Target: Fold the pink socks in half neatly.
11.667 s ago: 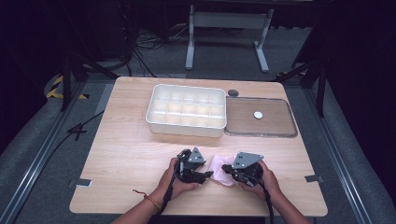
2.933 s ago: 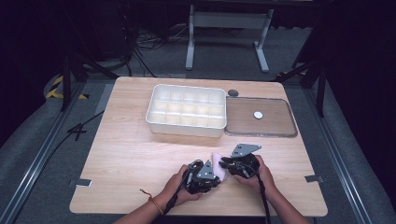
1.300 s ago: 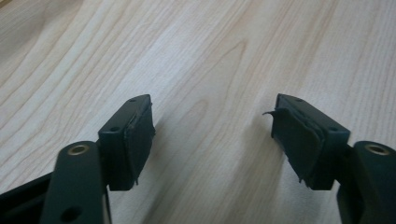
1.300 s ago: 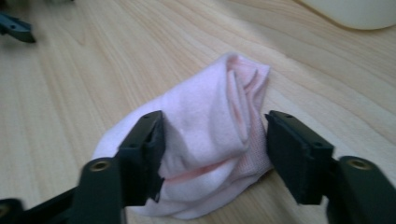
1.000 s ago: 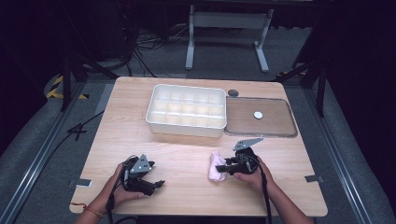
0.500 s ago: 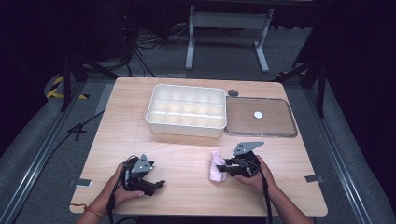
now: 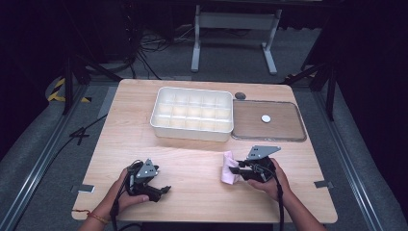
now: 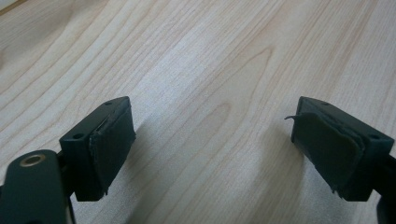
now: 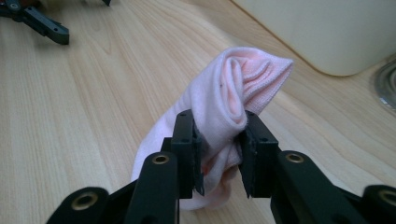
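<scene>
Right gripper (image 9: pixel 219 154) clamped on folded pink cloth (image 9: pixel 224 107), just closed; left gripper (image 8: pixel 215 149) apart, empty; divided tray (image 7: pixel 192 113) ahead unfilled.

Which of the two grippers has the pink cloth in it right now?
The right gripper: its jaws pinch the folded pink cloth. The left gripper stands wide open over bare table.
</scene>
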Demonstrator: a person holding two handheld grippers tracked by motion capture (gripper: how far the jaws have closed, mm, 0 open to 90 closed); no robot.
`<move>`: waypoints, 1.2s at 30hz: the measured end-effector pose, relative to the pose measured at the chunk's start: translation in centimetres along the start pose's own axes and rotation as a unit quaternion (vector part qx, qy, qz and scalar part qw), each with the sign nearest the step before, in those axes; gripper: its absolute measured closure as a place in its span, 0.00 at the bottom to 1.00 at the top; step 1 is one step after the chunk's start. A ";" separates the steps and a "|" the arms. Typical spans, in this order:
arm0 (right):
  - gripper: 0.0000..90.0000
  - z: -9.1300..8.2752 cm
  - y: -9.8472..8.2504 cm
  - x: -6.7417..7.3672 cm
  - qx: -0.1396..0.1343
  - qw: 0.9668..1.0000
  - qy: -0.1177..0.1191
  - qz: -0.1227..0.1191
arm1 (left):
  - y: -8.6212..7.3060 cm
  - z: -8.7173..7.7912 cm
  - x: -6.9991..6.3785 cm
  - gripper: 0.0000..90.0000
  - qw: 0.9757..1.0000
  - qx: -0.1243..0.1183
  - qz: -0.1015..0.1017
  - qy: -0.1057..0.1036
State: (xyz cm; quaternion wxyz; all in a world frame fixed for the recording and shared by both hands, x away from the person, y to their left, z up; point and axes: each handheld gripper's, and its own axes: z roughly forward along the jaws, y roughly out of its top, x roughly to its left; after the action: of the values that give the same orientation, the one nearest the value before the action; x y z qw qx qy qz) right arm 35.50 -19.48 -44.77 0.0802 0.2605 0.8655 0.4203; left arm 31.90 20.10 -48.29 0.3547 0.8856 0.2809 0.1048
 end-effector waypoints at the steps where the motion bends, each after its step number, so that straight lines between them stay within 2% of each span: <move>1: 0.79 -0.2 0.0 -0.1 -0.003 1.000 -0.001 0.003 | 0.0 0.0 0.0 0.15 1.000 0.000 0.000 0.001; 5: 0.79 -0.8 0.1 -0.3 -0.012 1.000 -0.011 0.000 | 0.1 0.0 0.1 0.14 1.000 0.006 0.003 0.000; 18: 0.79 -2.6 0.3 -1.1 -0.031 0.999 -0.039 -0.006 | 0.1 0.2 0.2 0.12 1.000 0.002 0.002 -0.002; 36: 0.79 -4.8 0.7 -2.1 -0.064 0.995 -0.072 -0.003 | 0.2 0.2 0.2 0.11 1.000 0.003 0.003 -0.002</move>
State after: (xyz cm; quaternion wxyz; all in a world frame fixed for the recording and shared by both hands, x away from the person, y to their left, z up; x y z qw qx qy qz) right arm 35.80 -23.50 -41.32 0.1604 0.2823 0.8293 0.4547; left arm 32.20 20.00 -48.33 0.3525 0.8876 0.2780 0.1035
